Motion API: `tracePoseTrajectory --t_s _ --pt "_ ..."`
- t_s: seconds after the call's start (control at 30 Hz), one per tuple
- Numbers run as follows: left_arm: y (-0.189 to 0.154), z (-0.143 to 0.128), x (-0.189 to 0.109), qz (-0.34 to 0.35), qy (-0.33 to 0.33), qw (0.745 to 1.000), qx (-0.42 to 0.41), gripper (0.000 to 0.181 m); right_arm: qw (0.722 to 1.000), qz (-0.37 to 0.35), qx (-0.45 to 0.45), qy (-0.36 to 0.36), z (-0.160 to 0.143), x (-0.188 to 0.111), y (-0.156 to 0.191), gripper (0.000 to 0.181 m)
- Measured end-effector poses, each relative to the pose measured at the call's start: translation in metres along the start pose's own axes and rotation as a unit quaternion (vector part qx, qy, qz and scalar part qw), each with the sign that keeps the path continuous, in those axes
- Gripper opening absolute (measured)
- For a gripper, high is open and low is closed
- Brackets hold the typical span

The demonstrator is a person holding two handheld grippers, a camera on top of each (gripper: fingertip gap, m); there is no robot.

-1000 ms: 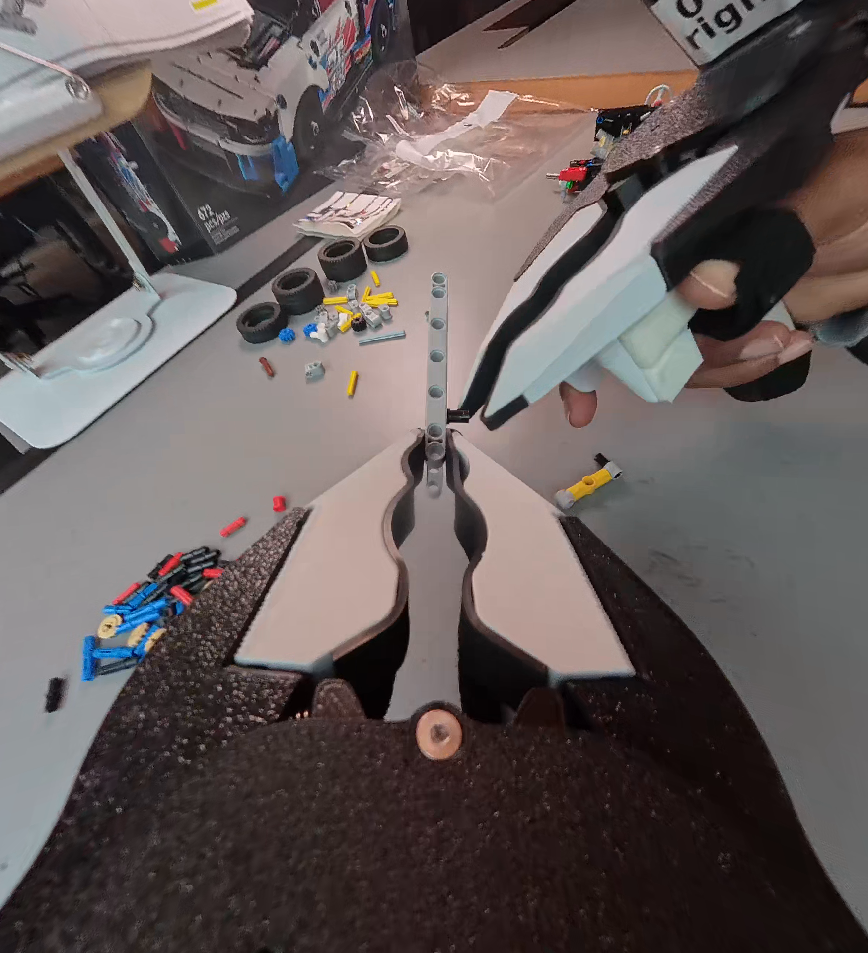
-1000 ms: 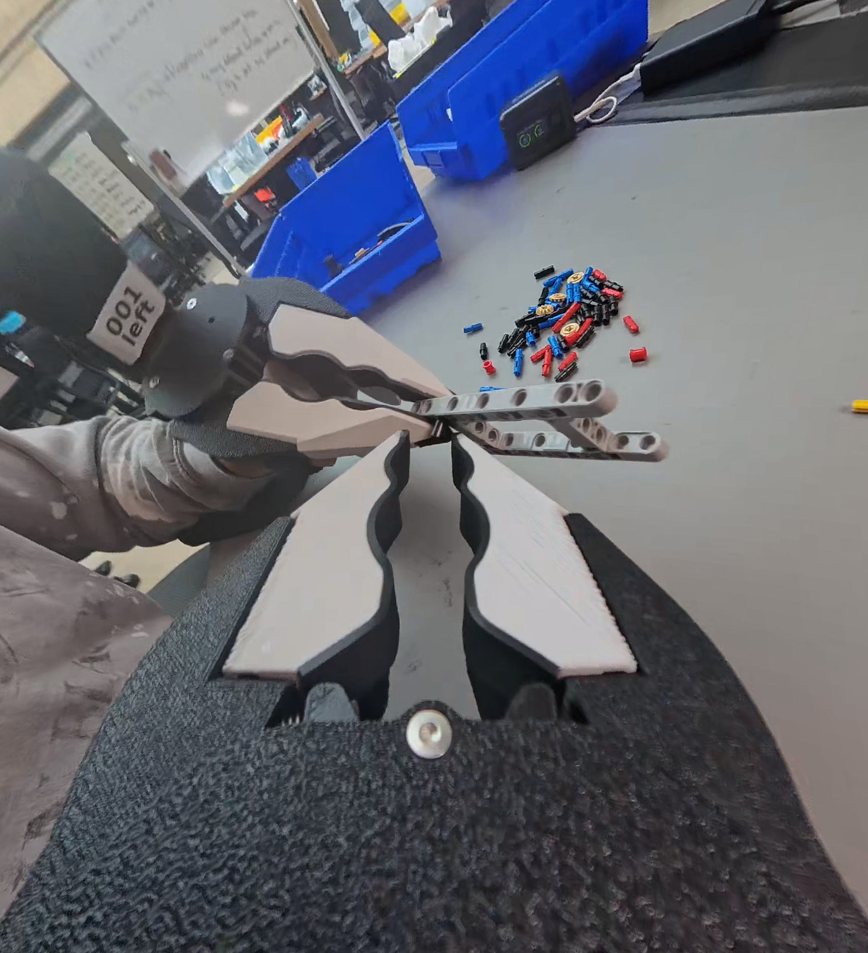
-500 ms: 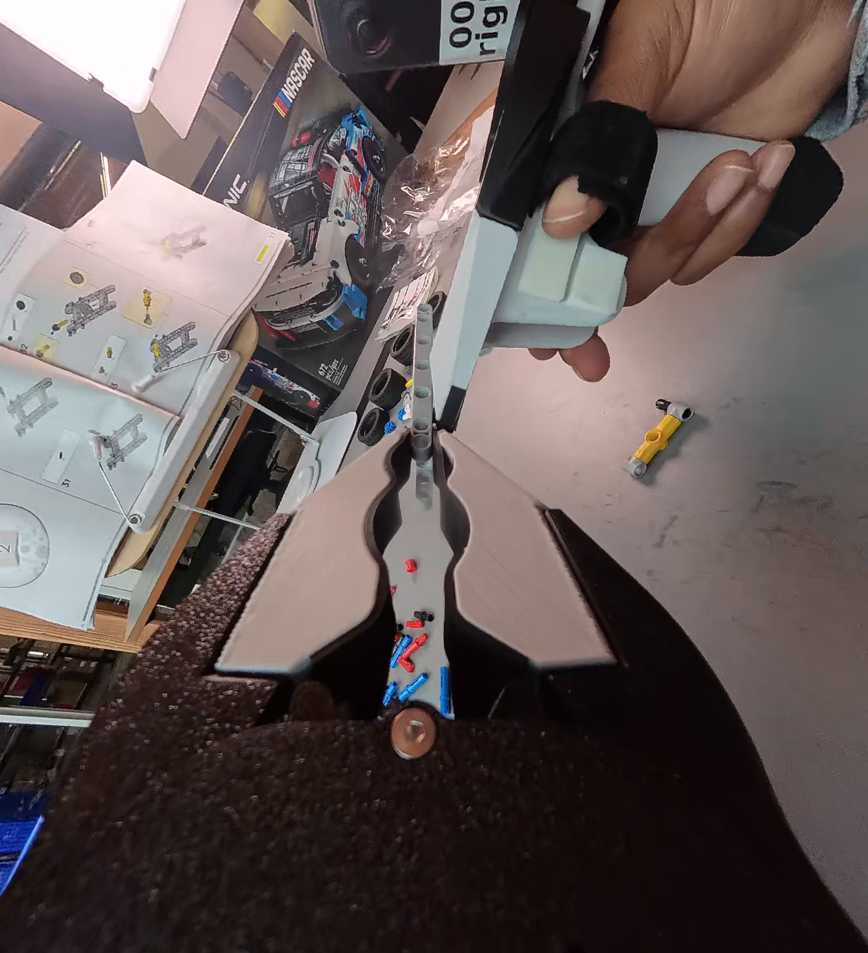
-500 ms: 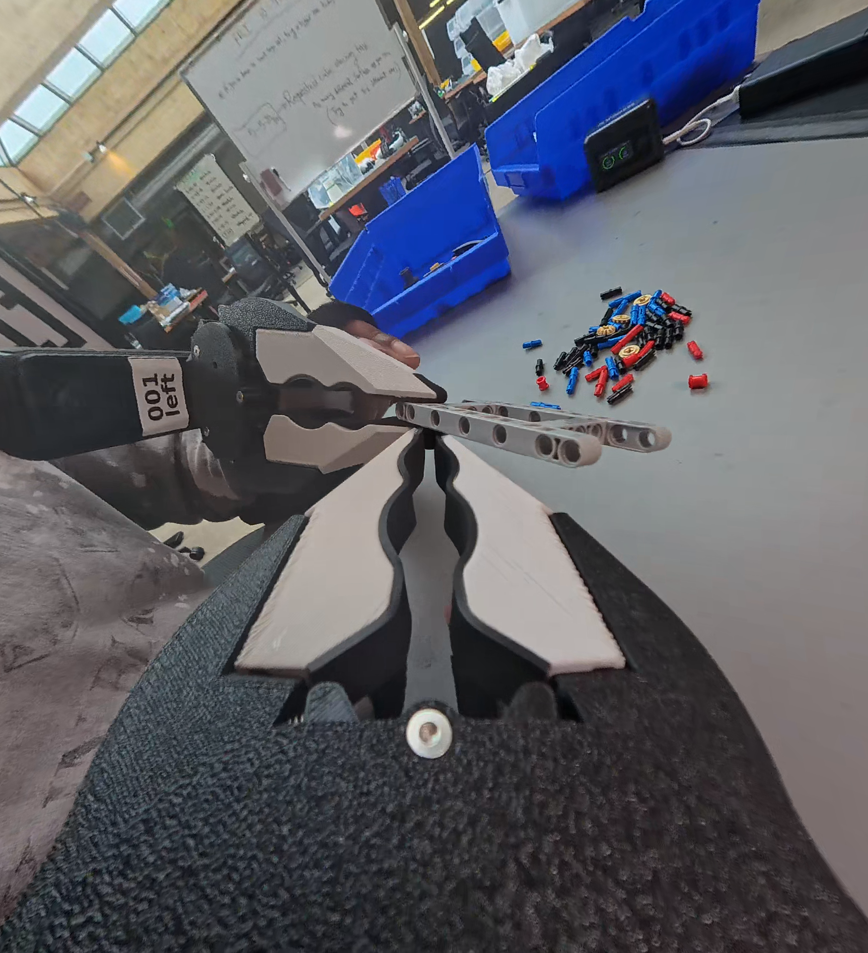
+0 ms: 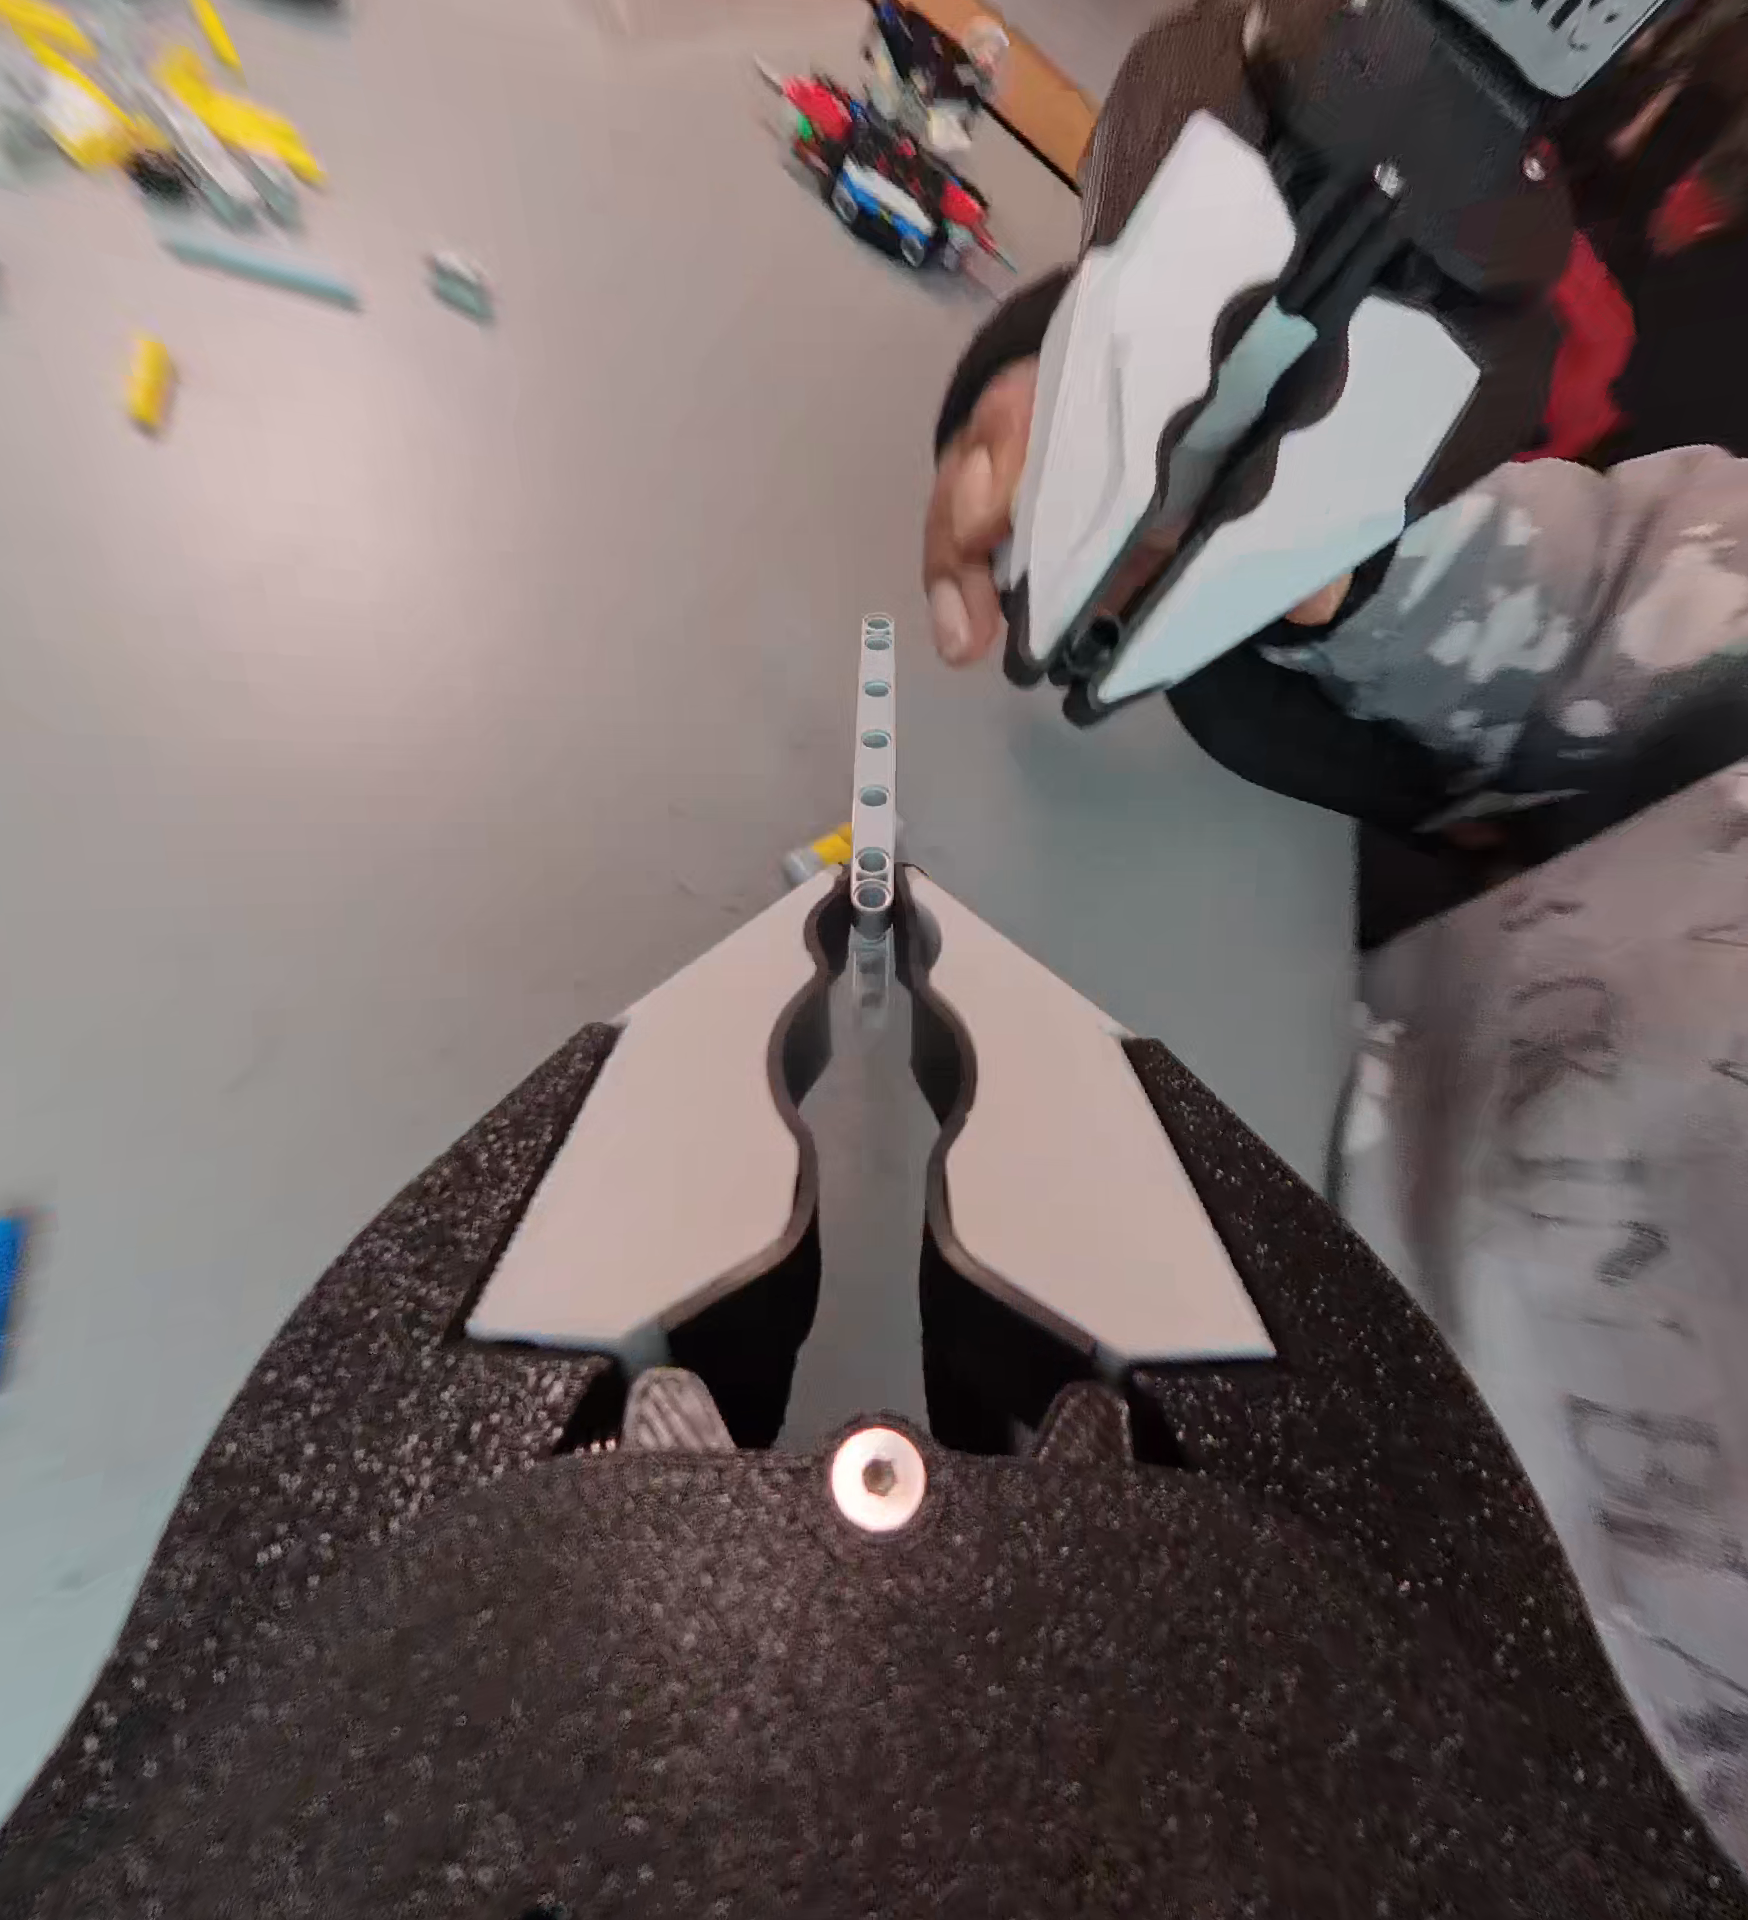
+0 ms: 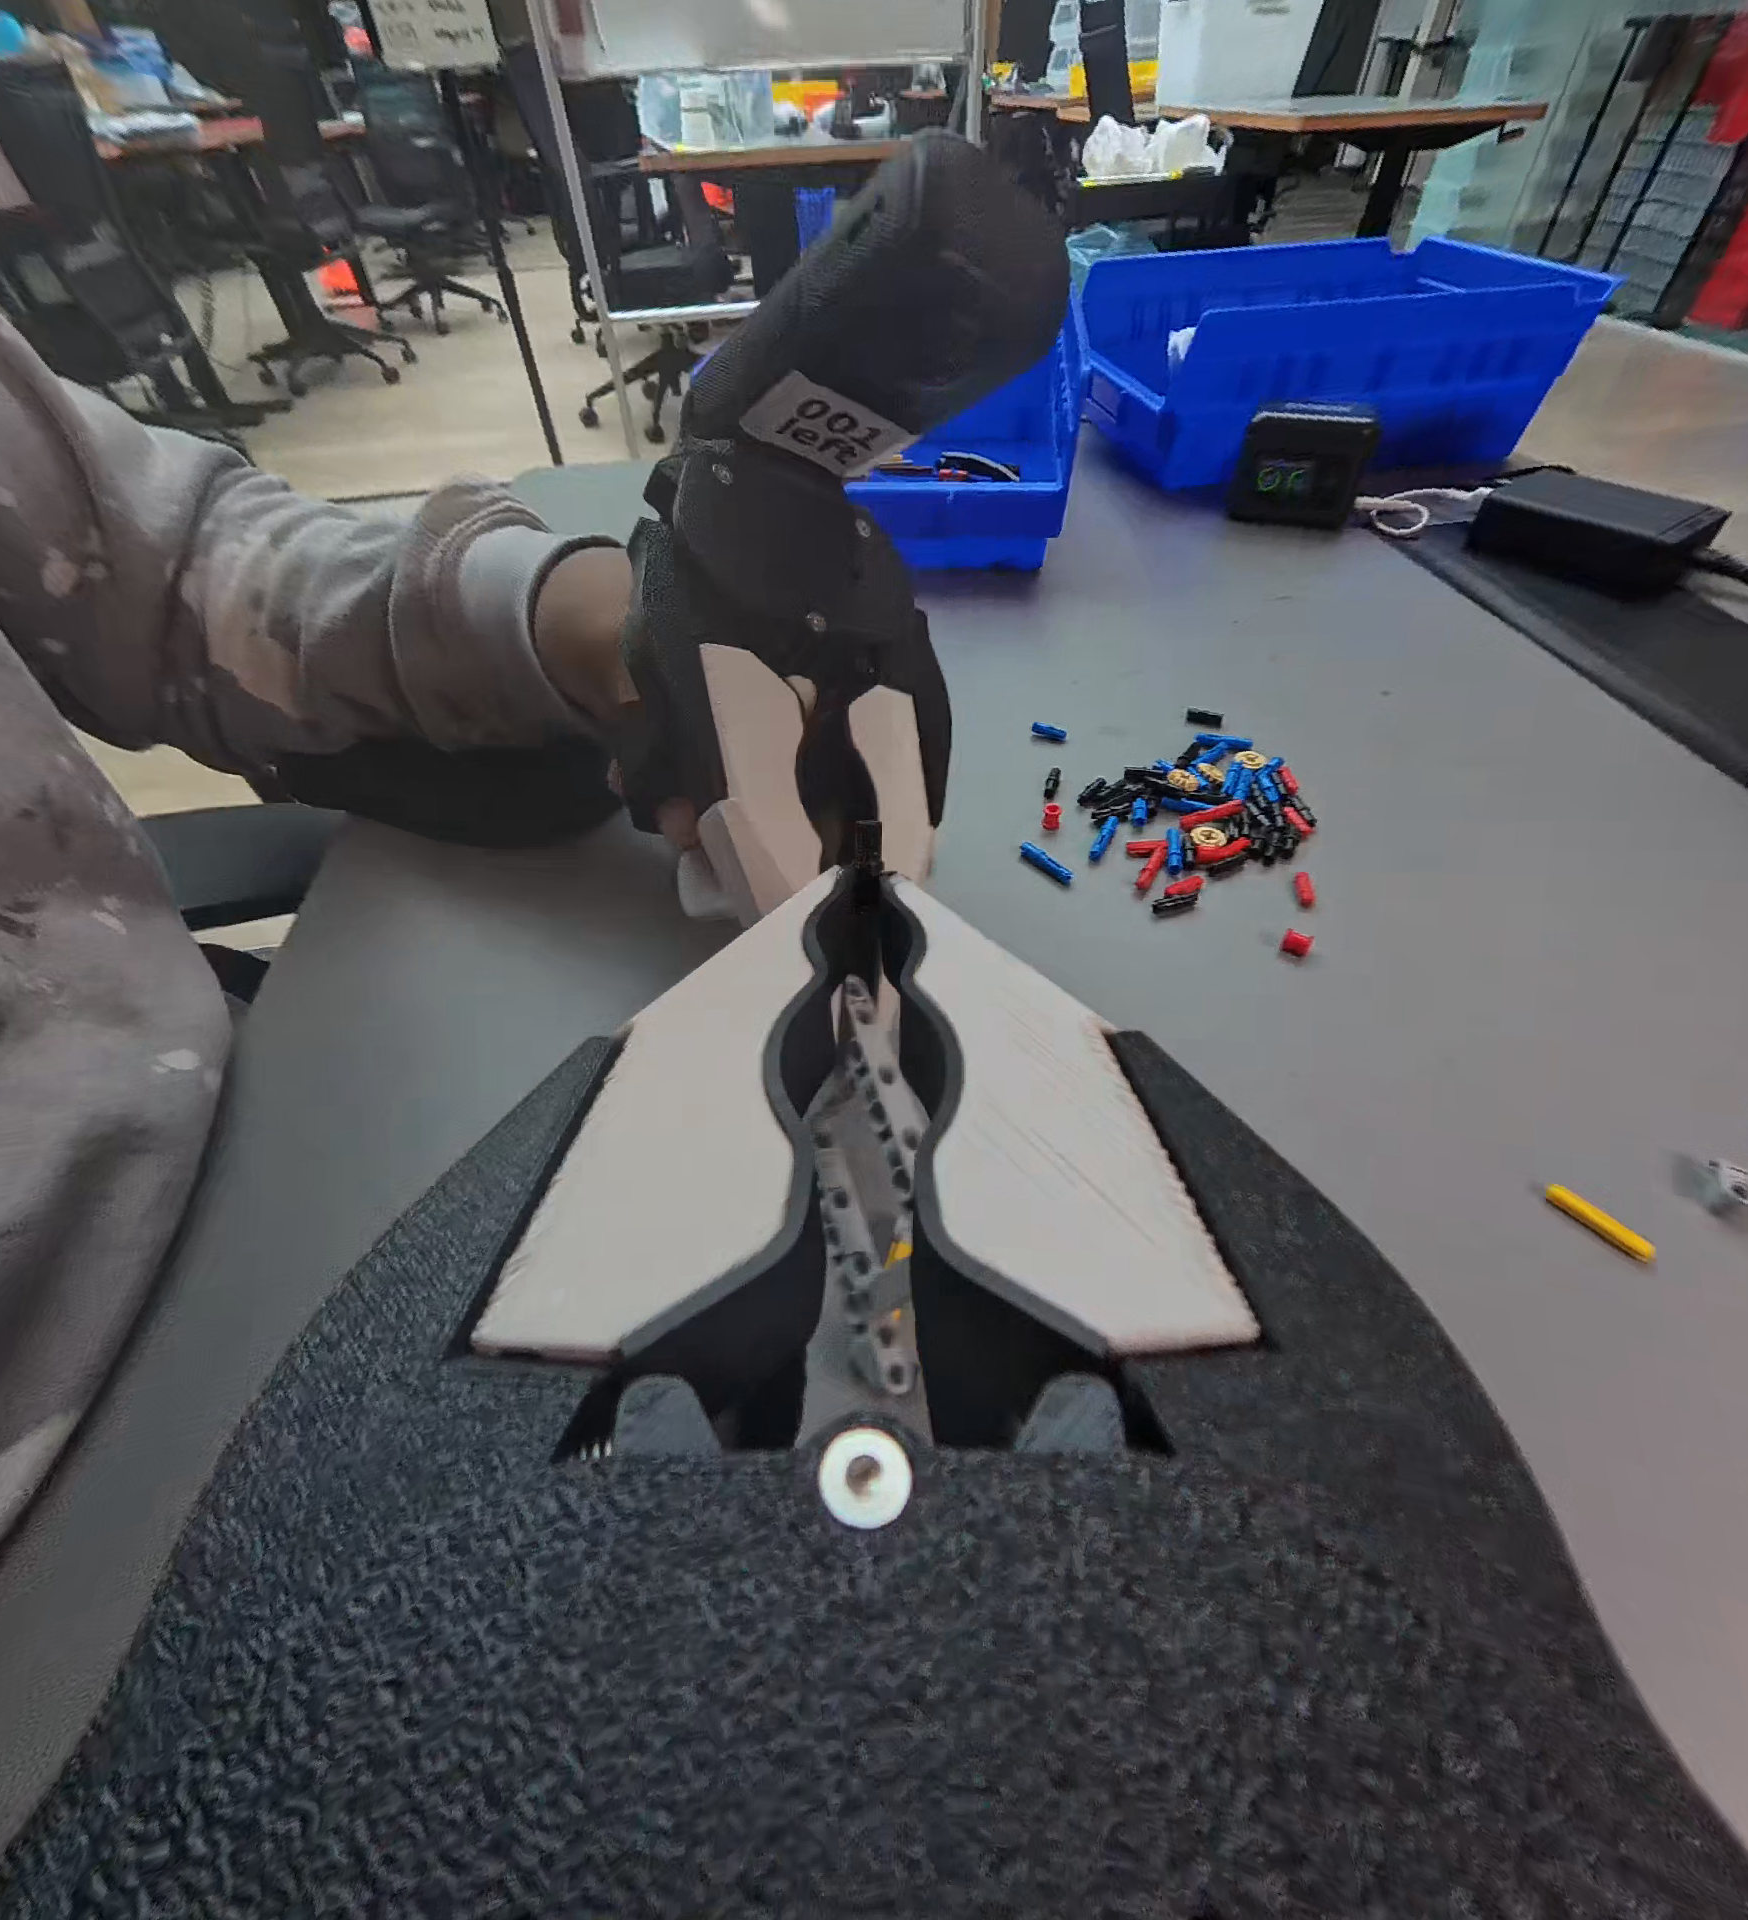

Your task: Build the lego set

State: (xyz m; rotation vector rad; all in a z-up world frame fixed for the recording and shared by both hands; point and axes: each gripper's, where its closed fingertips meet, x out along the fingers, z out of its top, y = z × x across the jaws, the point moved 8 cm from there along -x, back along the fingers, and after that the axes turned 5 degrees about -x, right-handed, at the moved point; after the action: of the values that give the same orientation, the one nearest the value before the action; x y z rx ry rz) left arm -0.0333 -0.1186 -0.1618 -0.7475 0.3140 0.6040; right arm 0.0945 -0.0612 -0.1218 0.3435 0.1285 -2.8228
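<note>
Step in hand, as I judge: pinning the grey beam [image 5: 872,769].

Left gripper [image 5: 872,883]: jaws clamped on the beam's end; one beam counted from here, raised over the table [image 5: 434,623].

Right gripper [image 6: 865,883]: jaws pinched on one black pin [image 6: 866,847], just beside the beam.

Next: line pin to a hole, press.
</note>
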Motion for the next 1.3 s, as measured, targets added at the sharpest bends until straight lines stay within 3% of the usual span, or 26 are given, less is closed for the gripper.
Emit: tracePoseTrajectory --t_s 0.03,0.13,0.27,0.43,0.53,0.73,0.87,0.97,1.03,1.1,1.17,1.3 --pt "0.001 -0.005 0.005 -0.026 0.021 0.999 -0.026 0.007 1.000 -0.014 -0.016 0.012 0.000 -0.002 -0.001 0.004" --pt "0.007 -0.013 0.012 -0.017 0.056 0.997 -0.044 0.016 0.997 -0.044 -0.050 0.041 -0.004 -0.006 -0.007 0.004" --pt "0.009 0.000 -0.003 -0.002 -0.008 1.000 -0.009 0.031 0.992 -0.059 -0.084 0.080 -0.018 -0.004 -0.010 0.004" --pt "0.000 0.013 -0.014 -0.072 -0.077 0.994 -0.016 0.021 0.976 -0.048 -0.174 0.118 -0.025 0.009 0.008 0.004" --pt "-0.002 0.010 -0.008 -0.043 -0.059 0.997 0.021 0.005 0.965 -0.061 -0.220 0.131 -0.024 0.013 0.015 0.004" --pt "-0.006 0.015 -0.015 -0.028 -0.077 0.995 0.054 0.003 0.960 -0.084 -0.245 0.106 -0.017 0.010 0.015 0.016" --pt "0.016 0.018 -0.032 0.088 -0.082 0.989 0.088 0.003 0.968 -0.080 -0.191 0.139 -0.025 -0.001 -0.001 0.030" --pt "0.051 0.014 -0.052 0.222 -0.068 0.969 0.079 0.003 0.973 -0.038 -0.119 0.195 -0.043 -0.020 -0.019 0.026" --pt "0.066 0.009 -0.056 0.266 -0.047 0.961 0.062 0.003 0.968 -0.014 -0.098 0.231 -0.057 -0.032 -0.026 0.023" --pt "0.073 0.006 -0.055 0.277 -0.046 0.959 0.047 0.005 0.964 0.005 -0.086 0.252 -0.068 -0.036 -0.027 0.024" --pt "0.072 0.006 -0.051 0.269 -0.045 0.961 0.045 0.021 0.961 0.017 -0.089 0.260 -0.072 -0.033 -0.024 0.026" --pt "0.053 0.010 -0.039 0.207 -0.057 0.974 0.069 0.027 0.960 0.027 -0.094 0.262 -0.073 -0.020 -0.019 0.029"
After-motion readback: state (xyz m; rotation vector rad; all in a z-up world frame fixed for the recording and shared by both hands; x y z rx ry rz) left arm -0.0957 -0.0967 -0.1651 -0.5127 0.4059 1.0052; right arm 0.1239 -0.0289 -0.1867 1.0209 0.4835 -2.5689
